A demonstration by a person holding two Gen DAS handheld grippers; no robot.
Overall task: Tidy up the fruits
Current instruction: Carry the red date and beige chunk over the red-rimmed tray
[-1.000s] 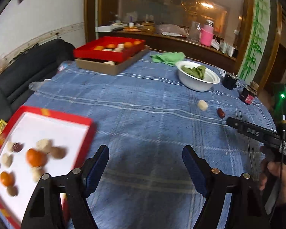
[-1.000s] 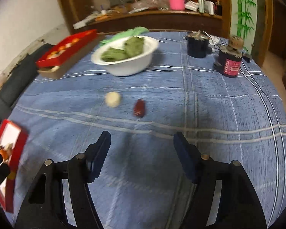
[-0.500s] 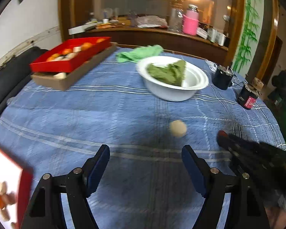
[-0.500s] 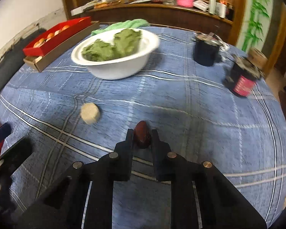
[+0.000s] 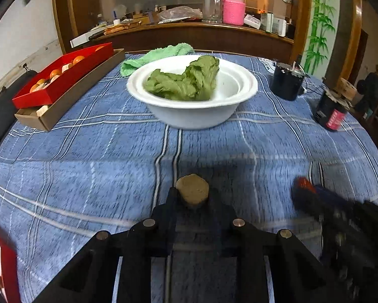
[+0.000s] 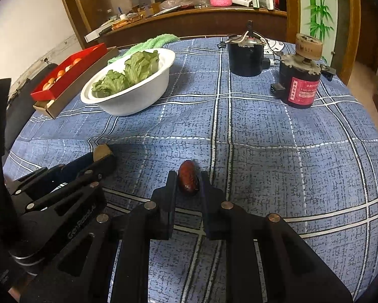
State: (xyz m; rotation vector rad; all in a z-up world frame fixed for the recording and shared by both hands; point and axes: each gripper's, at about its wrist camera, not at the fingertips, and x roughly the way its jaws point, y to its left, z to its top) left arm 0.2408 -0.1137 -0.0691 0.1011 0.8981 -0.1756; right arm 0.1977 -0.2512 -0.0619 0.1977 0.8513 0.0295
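A home dining room: a tabletop under a blue checked cloth (image 5: 100,151), a bowl of lettuce (image 5: 192,93), and a cluttered wooden sideboard (image 5: 201,34) before a bamboo-painted wall (image 5: 320,22).

Your matt black plastic grippers with metal pins, glossy dark-red date (image 6: 187,178), rough matt tan fruit (image 5: 192,190), woven blue checked tablecloth (image 6: 264,131), smooth white bowl (image 5: 194,111), fluffy green towel (image 5: 156,55), brown cardboard box (image 5: 70,96).
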